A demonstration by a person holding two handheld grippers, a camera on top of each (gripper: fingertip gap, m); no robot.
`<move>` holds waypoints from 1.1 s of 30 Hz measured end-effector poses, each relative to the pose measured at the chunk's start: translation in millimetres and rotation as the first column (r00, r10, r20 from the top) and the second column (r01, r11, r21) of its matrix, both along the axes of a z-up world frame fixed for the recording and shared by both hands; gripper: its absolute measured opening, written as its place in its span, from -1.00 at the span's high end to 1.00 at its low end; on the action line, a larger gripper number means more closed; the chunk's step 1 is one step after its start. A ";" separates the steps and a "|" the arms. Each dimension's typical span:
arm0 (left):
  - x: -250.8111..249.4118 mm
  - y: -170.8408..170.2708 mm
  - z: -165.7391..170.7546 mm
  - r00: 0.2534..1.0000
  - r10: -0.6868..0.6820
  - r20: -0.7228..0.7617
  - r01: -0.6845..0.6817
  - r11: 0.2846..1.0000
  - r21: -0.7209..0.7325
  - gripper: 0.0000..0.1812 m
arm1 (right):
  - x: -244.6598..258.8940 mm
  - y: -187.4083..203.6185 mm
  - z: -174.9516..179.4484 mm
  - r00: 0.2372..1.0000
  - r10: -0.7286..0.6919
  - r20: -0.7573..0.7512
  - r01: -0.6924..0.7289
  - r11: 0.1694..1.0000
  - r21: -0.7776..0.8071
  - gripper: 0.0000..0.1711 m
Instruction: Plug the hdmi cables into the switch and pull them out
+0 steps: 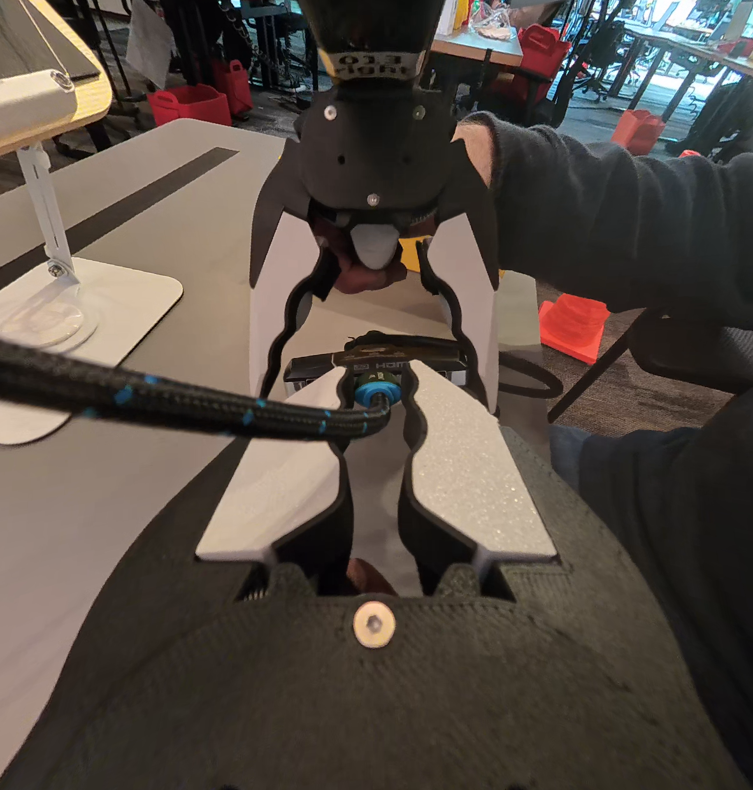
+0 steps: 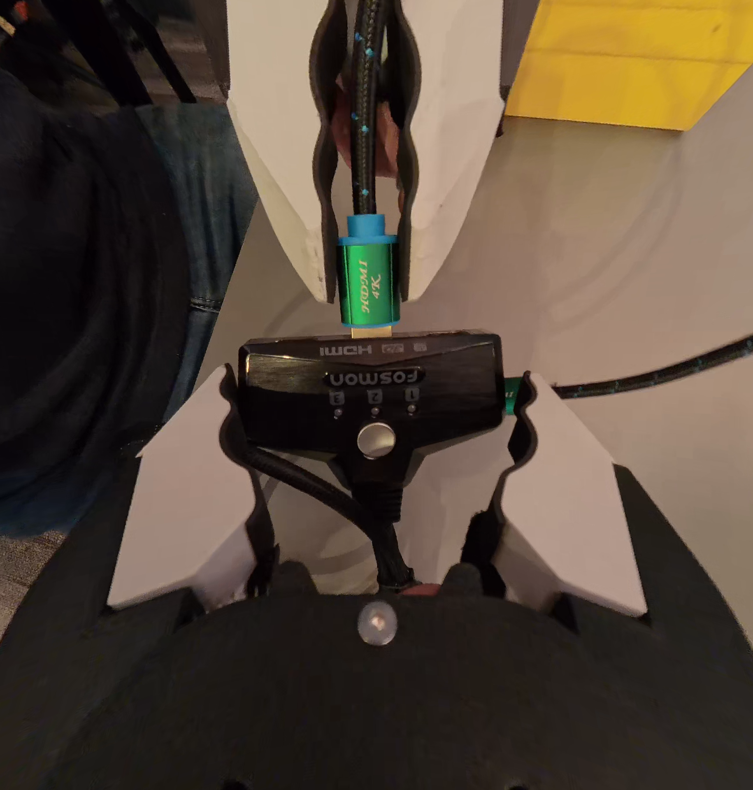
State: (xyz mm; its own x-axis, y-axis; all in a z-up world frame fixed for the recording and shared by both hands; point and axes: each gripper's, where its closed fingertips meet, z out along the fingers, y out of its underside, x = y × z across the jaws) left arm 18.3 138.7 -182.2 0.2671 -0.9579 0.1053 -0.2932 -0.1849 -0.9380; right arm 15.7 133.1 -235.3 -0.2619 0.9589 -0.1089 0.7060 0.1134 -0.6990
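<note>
Two grippers meet nose to nose over a pale grey table (image 1: 186, 222). The right gripper (image 2: 377, 384) has its white fingers on both ends of a small black switch (image 2: 368, 384), one finger on each short side, so it holds the box tight. The switch lies flat on the table, with a round silver button (image 2: 375, 440) on top and three little lights above it. A thick black lead (image 2: 387, 543) comes out of its near side and runs back between the fingers.

The left gripper (image 2: 368, 273) comes in from the other side. Its fingers are close together and pinch a green plug (image 2: 368, 284) with a blue collar. The gold tip of the plug is right at the edge of the switch, at the middle slot. I cannot tell how far in it goes. The braided cable (image 1: 152, 397), black with blue dots, bends off to the side from the plug and sweeps across the table.

A second green plug (image 2: 510, 391) peeks out at one end of the switch, just behind the right gripper's finger, and its own cable (image 2: 665, 369) trails away over the table.

A white stand (image 1: 62, 273) sits on the table farther off. A yellow box (image 2: 622, 60) is just behind the left gripper. A person in dark sleeves (image 1: 614, 222) holds the tools.
</note>
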 end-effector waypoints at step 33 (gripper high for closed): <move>-0.6 -1.9 4.5 0.997 0.005 0.075 -0.009 0.999 0.051 0.77 | -3.2 -3.4 9.2 0.999 -0.008 -0.047 0.007 1.000 -0.029 -0.41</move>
State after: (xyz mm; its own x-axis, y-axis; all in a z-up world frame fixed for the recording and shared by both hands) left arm 17.6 136.8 -177.7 0.2669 -0.9607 0.0762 -0.2208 -0.1379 -0.9655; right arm 12.5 129.7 -226.1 -0.2599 0.9576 -0.1240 0.6727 0.0875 -0.7348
